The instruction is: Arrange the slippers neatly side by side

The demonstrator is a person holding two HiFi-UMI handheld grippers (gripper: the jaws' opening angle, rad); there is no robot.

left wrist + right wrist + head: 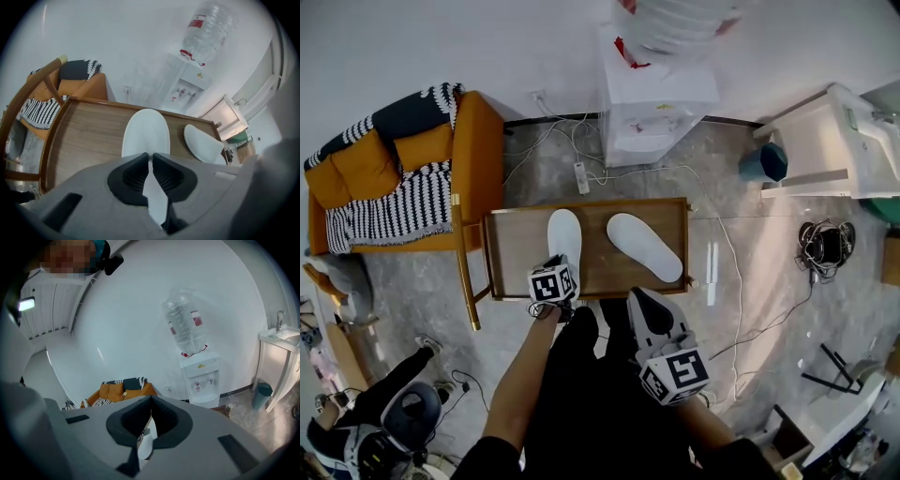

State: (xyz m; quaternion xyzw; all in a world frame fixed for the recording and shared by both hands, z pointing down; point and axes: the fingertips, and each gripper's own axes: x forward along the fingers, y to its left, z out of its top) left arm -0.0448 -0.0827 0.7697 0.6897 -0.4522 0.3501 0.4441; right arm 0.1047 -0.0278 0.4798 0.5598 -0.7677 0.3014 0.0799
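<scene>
Two white slippers lie on a low wooden tray table [517, 248]. The left slipper [564, 234] points straight away from me. The right slipper [645, 246] lies at an angle, its toe turned toward the left one, with a gap between them. At the table's near edge my left gripper [560, 274] is shut on the heel end of the left slipper [145, 133], whose white edge runs between the dark pads [136, 174]. The right slipper [202, 143] lies beside it, untouched. My right gripper [639, 298] hovers before the near edge, shut and empty [150, 399].
An orange armchair [394, 178] with a striped blanket stands left of the table. A water dispenser [656, 103] is against the far wall, with a power strip [581, 176] and cables on the floor. A white sink unit [825, 141] and a bin [764, 161] are at right.
</scene>
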